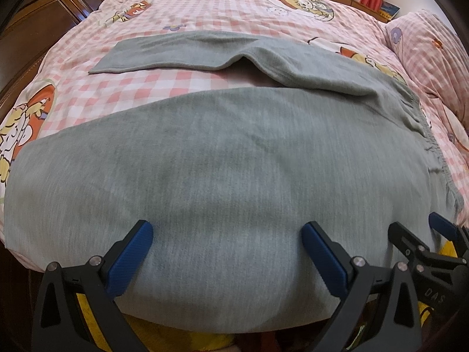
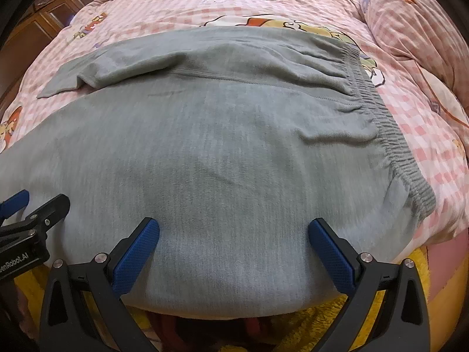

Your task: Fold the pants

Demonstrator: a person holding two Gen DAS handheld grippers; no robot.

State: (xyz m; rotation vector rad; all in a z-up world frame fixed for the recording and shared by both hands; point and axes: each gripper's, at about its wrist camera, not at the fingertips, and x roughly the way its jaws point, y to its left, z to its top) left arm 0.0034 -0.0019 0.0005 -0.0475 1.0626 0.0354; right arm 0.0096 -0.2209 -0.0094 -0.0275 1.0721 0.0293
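1. The grey pants (image 1: 222, 158) lie spread on a bed covered by a pink checked quilt (image 1: 205, 14), filling the middle and lower part of both frames.
2. The left gripper (image 1: 227, 252) sits at the bottom of the left wrist view, its jaws wide apart over the near edge of the pants, with nothing between them but flat fabric.
3. The right gripper (image 2: 234, 249) sits low in the right wrist view, its jaws likewise spread, just beside the left gripper.
4. The elastic waistband (image 2: 392, 143) runs down the right side of the frame, its gathered edge resting on the quilt.
5. One pant leg (image 1: 164, 54) stretches to the upper left of the frame, separated from the nearer leg by a strip of bare quilt.
6. The near edge of the pants hangs over the bed edge above yellow fabric (image 2: 366, 316).
7. Open quilt lies beyond the pants at the top; a pillow (image 2: 416, 20) occupies the upper right.
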